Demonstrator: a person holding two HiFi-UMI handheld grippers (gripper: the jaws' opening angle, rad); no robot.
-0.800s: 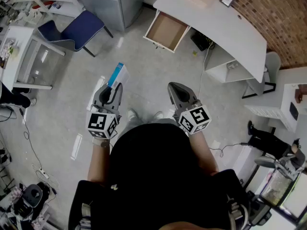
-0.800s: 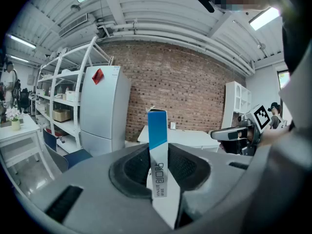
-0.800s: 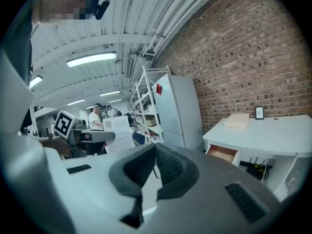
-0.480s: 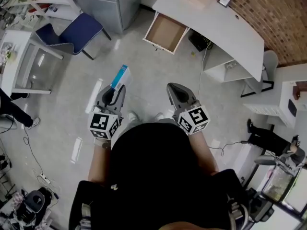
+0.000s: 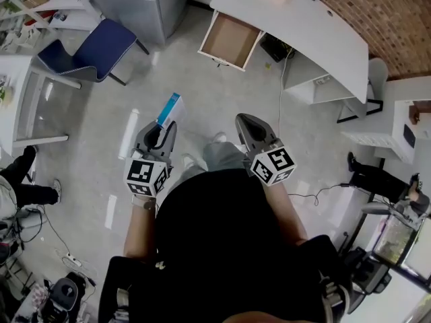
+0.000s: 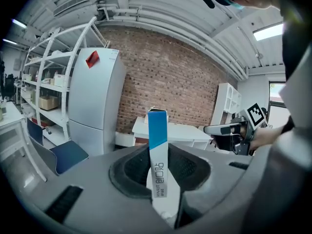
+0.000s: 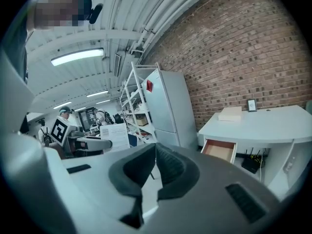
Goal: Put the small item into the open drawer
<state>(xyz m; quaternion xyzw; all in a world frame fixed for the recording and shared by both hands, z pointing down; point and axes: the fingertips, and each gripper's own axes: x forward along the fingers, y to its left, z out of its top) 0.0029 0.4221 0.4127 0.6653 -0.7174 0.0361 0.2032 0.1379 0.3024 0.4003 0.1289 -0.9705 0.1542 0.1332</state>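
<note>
Blue-and-white box [image 6: 157,139], base hidden, clamped in left hand-held gripper [image 5: 160,128]; right hand-held gripper [image 7: 156,152] closed.

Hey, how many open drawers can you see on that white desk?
1. The open drawer sticks out from the left end of the white desk in the head view, with nothing visible inside. Closed drawers elsewhere may be hidden.

Slim box [image 6: 157,155]: blue on top, white with dark print below. Stands upright, pinched at its lower end between the jaws of the left gripper [image 5: 163,125]. Drawer [image 5: 229,40]: brown inside. Hangs pulled open from the desk [image 5: 323,39], well apart from the box.
</note>
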